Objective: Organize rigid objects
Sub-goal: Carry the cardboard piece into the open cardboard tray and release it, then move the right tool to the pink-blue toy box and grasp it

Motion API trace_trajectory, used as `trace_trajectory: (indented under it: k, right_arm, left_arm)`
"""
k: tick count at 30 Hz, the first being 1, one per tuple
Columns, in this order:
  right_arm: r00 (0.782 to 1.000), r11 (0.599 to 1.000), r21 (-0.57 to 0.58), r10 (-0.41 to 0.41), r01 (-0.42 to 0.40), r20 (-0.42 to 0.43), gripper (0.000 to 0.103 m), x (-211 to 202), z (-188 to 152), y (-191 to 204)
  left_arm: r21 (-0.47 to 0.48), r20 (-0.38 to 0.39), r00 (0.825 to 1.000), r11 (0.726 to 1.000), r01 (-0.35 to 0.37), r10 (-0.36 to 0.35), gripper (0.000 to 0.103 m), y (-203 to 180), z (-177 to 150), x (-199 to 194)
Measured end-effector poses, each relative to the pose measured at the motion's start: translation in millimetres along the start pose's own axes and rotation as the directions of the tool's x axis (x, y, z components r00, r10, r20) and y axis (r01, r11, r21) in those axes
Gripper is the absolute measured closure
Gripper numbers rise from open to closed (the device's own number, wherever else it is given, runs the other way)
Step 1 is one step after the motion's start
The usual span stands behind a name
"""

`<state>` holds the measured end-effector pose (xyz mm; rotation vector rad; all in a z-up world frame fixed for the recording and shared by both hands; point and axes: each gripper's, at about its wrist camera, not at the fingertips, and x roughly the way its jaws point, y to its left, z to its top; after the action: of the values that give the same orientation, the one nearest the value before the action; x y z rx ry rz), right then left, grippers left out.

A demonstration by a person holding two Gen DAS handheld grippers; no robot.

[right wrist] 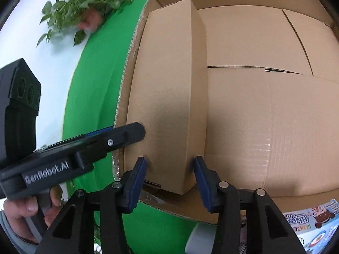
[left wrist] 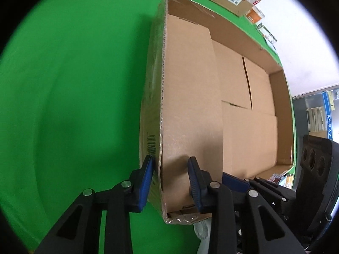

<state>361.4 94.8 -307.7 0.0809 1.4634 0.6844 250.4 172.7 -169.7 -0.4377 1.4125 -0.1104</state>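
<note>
Both grippers pinch: right gripper (right wrist: 170, 169) holds the long plain brown cardboard box (right wrist: 167, 89); left gripper (left wrist: 170, 169) clamps the big open corrugated carton's wall (left wrist: 157, 110) ahead.

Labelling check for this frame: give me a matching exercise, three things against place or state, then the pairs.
Things:
1. tall narrow box
2. left gripper
3. potted plant

Places or states:
A. beyond the green cloth
B. straddles the big carton wall
C. stands inside the big carton, between the right gripper fingers

Pairs: 1-C, 2-B, 3-A
</note>
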Motion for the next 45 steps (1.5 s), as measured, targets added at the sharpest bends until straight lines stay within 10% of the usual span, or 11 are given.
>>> trace_trajectory:
  k: [9,16,24,33,39,43,45]
  right_arm:
    - [0.999,0.999,-0.027,-0.019,0.017,-0.040,0.055,-15.4,-53.8,-9.3]
    - [0.949,0.975,0.005,-0.219,0.224,0.227,0.003,-146.4,-73.0,-95.9]
    - [0.942,0.942,0.001,-0.337,0.337,0.013,0.024,-145.9,-78.8,-251.2]
    - [0.905,0.905,-0.024,-0.426,0.425,-0.010,0.035,-111.4,-102.8,-233.4]
    - [0.911,0.911,-0.005,-0.413,0.413,-0.009,0.033,-111.3,-119.6,-236.1]
    - [0.924,0.937,0.001,-0.345,0.350,0.166,0.000,-146.8,-147.9,-218.9]
    - [0.911,0.938,-0.017,-0.331,0.345,0.245,0.000,-163.4,-160.2,-194.4]
  left_arm:
    - [0.001,0.072,0.993,0.996,-0.094,0.094,0.071,-8.5,-15.0,-15.6]
    - [-0.029,0.068,0.982,0.984,-0.176,0.177,0.062,-14.4,-31.1,-17.0]
    - [-0.128,0.070,0.980,0.975,-0.179,0.189,0.050,-15.7,-53.2,-0.1]
    - [-0.114,0.071,0.976,0.974,-0.195,0.204,0.087,-19.5,-54.4,-5.1]
    - [-0.079,0.073,0.974,0.975,-0.210,0.216,0.089,-23.7,-61.6,-6.9]
    - [-0.079,0.051,0.986,0.985,-0.156,0.160,0.089,-26.4,-63.6,-3.0]
    - [-0.058,0.042,0.983,0.983,-0.174,0.176,0.089,-27.8,-66.0,-0.9]
